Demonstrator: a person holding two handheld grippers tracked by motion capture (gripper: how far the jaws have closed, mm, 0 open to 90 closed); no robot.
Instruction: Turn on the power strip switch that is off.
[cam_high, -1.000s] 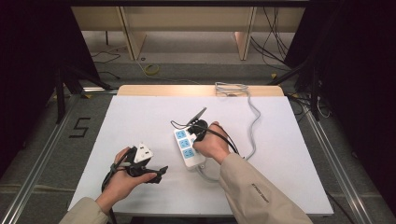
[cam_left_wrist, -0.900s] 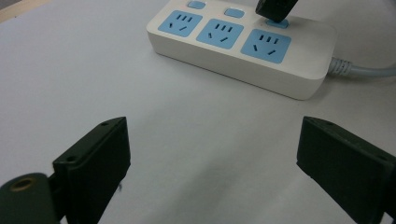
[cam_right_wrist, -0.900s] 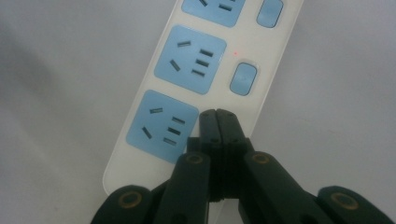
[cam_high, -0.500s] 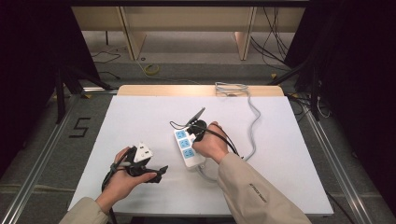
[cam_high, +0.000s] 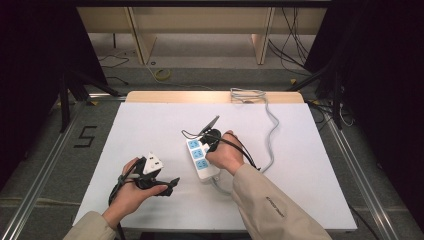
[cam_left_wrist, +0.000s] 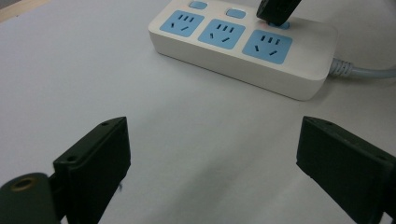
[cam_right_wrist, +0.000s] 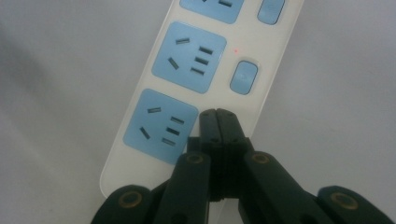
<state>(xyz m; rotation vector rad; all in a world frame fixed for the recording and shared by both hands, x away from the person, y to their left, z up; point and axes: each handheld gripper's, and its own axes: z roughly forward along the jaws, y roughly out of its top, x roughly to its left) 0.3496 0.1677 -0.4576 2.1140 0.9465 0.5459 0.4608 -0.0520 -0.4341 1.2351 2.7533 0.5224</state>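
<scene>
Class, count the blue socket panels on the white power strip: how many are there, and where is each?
3 on the power strip: one at the cord end, one in the middle, one at the far end. The right gripper, jaws closed, covers none of them.

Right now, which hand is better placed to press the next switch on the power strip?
Right. The right gripper has its fingers shut, tip on the power strip beside the middle switch. The left gripper is open, back on the table.

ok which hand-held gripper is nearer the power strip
Right. The right hand-held gripper is shut, its tips down on the power strip by a switch. The left hand-held gripper is open, away over bare table.
</scene>
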